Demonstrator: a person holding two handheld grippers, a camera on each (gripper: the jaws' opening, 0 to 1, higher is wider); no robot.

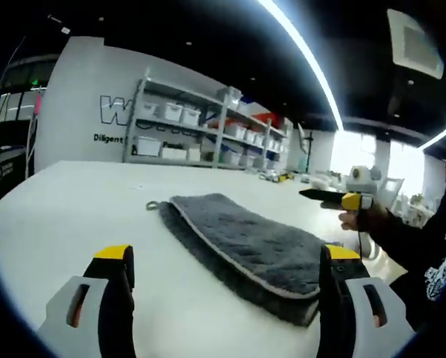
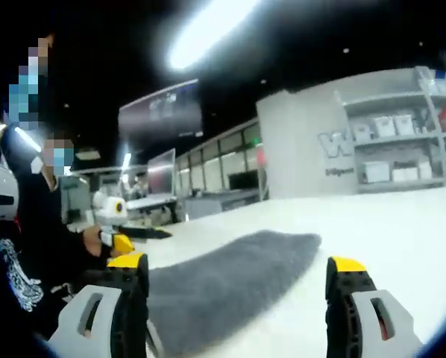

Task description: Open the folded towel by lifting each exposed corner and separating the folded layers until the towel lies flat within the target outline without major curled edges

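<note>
Grey and fluffy, folded long and thin: towel [image 1: 242, 242] lying on the white table [image 1: 74, 201], with a pale trim along its edge and a small loop at the far corner. Still folded over, layers stacked.

Left gripper [image 1: 227, 265] low over the table just in front of the towel, yellow-tipped fingers [image 1: 115, 257] spread wide apart, pinching nothing. Right gripper [image 2: 238, 272] near the towel [image 2: 223, 280] from the other side, fingers [image 2: 346, 268] also wide apart and empty, towel end lying between them.

Seen in the left gripper view off to the right: the other gripper [image 1: 335, 198], held in a hand [image 1: 361, 218] with a dark sleeve. Can't tell from there how its fingers stand.

Behind the table: grey shelves [image 1: 200, 127] full of white boxes, a white wall with dark letters partly hidden by the shelves. Long bright lamp [image 1: 301, 52] on the dark ceiling. More tables with small things far back, too blurry to name. Person in dark clothes [image 2: 29, 253] at the left of the right gripper view.
</note>
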